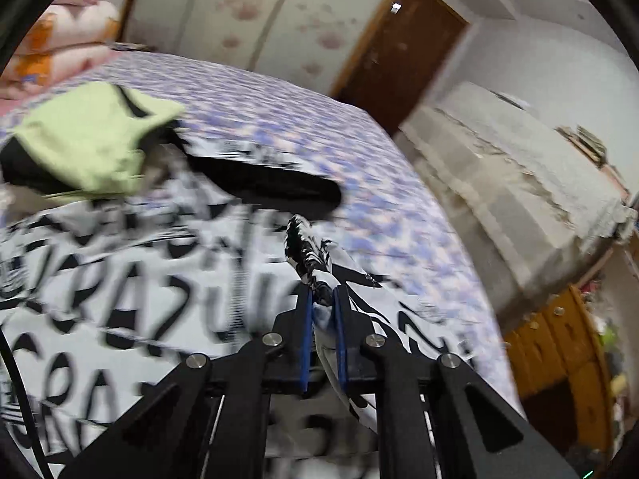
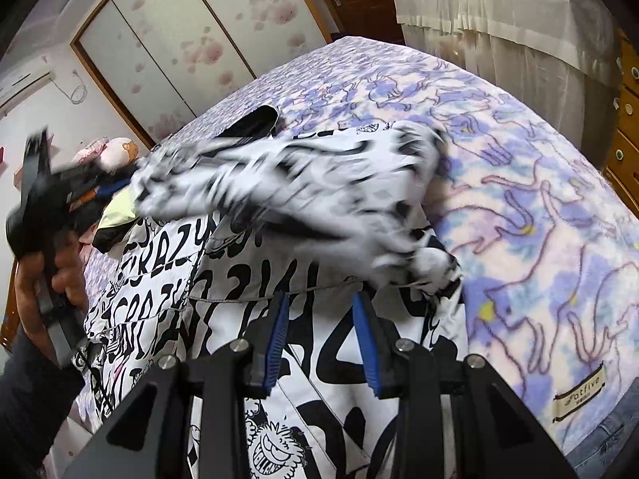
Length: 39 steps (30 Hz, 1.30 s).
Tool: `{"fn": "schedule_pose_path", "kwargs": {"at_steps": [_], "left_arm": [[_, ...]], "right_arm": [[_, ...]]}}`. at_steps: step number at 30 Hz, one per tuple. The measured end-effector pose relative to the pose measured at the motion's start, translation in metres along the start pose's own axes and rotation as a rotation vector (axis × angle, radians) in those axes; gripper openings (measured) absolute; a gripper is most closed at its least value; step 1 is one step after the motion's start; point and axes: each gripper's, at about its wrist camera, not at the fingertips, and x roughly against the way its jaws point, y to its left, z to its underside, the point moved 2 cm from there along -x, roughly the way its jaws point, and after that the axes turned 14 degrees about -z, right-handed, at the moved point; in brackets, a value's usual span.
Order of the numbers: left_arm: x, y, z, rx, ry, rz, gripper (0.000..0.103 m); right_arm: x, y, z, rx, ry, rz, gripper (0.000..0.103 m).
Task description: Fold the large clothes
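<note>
Folding starts here with one sleeve of the white padded jacket printed with black graffiti lettering (image 1: 120,287), which lies spread over the purple-and-pink cat-patterned fleece blanket (image 2: 539,207) and fills the lower left of the left wrist view and the centre bottom of the right wrist view. The left gripper (image 1: 321,299) has its blue pads clamped on a bunched cuff of that jacket, a twist of printed cloth poking out beyond the tips at centre frame. In the right wrist view the same sleeve stretches, blurred, from the middle right toward the left gripper at the left edge, gripped by the person's hand (image 2: 44,275).

The right gripper (image 2: 321,307) sits low in its own frame with its jaws parted and nothing between the pads; it hovers over the jacket body near the hem cord, and whether it touches the cloth I cannot tell.

To do this step well, I judge the sleeve should be carried across the chest in one smooth arc and laid flat, with the right gripper pressing the body down so the jacket does not drag. A pale green lining with black trim (image 1: 92,135), apparently the hood, sits at the upper left; the sleeve should land clear of it.
</note>
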Motion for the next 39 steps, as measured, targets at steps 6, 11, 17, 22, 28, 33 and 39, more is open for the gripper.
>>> {"fn": "schedule_pose_path", "kwargs": {"at_steps": [6,11,17,22,28,33,39], "left_arm": [[-0.029,0.075,0.059,-0.029,0.125,-0.190,0.010],[-0.040,0.111,0.090,-0.017,0.243,-0.195,0.030],[-0.056,0.112,0.066,0.004,0.282,-0.097,0.071],[-0.098,0.102,0.044,-0.046,0.360,-0.081,0.071],[-0.136,0.090,0.033,-0.063,0.414,-0.032,0.071],[-0.144,0.082,0.032,-0.087,0.415,-0.026,0.034],[-0.120,0.090,0.023,-0.065,0.308,-0.027,0.027]], "right_arm": [[-0.009,-0.002,0.005,0.006,0.035,0.012,0.034],[-0.008,-0.002,0.005,0.008,0.055,0.031,0.034],[-0.004,0.000,-0.011,0.014,0.058,0.032,0.039],[-0.001,-0.004,-0.044,0.015,0.030,0.041,0.051],[-0.033,-0.039,-0.104,0.005,0.052,0.111,0.060],[-0.100,-0.089,-0.135,-0.066,0.172,0.150,0.060],[-0.135,-0.121,-0.152,-0.176,0.156,0.095,0.060]]}}
